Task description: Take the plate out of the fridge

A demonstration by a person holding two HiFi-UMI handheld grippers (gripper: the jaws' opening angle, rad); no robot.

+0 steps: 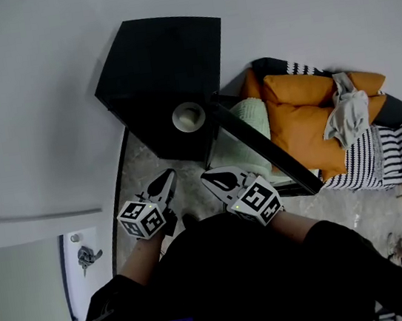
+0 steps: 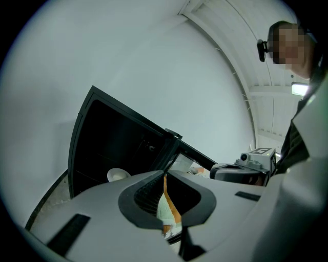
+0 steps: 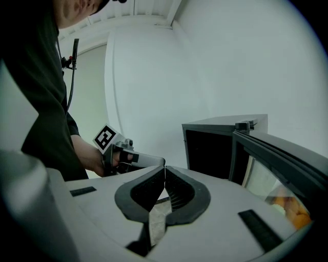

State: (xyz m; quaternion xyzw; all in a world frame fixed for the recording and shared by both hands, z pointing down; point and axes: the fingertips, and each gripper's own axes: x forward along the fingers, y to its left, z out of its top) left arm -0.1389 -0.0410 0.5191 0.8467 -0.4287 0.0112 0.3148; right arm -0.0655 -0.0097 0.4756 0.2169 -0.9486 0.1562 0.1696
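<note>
A small black fridge stands on the floor against the white wall with its glass door swung open to the right. A white plate sits inside, near the front of the opening; it also shows in the left gripper view as a pale plate low in the dark interior. My left gripper is shut and empty, a short way in front of the fridge. Beside it my right gripper is also shut with nothing in it. Neither touches the fridge or the plate.
A sofa with orange cushions, a striped blanket and a grey cloth lies to the right, behind the open door. A speckled stone floor runs between me and the fridge. The white wall fills the left.
</note>
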